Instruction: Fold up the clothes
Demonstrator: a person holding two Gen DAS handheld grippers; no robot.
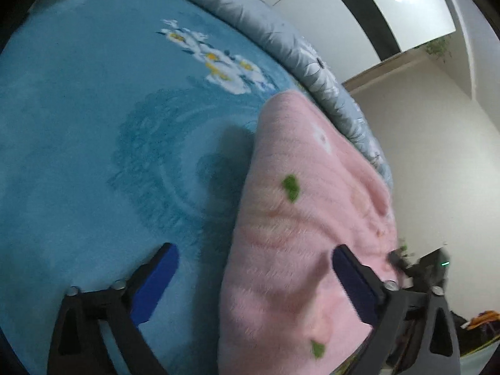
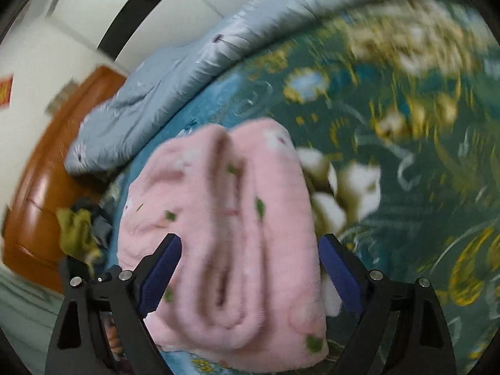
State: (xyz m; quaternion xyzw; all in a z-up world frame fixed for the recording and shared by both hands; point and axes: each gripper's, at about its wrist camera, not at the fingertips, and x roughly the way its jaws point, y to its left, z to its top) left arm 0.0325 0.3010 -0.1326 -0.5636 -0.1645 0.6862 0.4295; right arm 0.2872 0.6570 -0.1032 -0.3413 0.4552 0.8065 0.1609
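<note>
Your pink cloth [image 2: 225,234] lies folded on the bed [image 1: 93,125]. Both claws, left [image 1: 253,284] and right [image 2: 250,272], are spread wide, pinching nothing. This fold looks done; next, pick another piece.

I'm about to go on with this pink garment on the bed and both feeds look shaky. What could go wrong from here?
1. Both hand-held grippers, left and right, are open, so the folded pink garment lies loose and its folds could slacken.
2. The right view is blurred, so a grasp now might miss the layers.
3. The garment lies near the grey quilt; a wide grab might catch it or the blue blanket.
</note>
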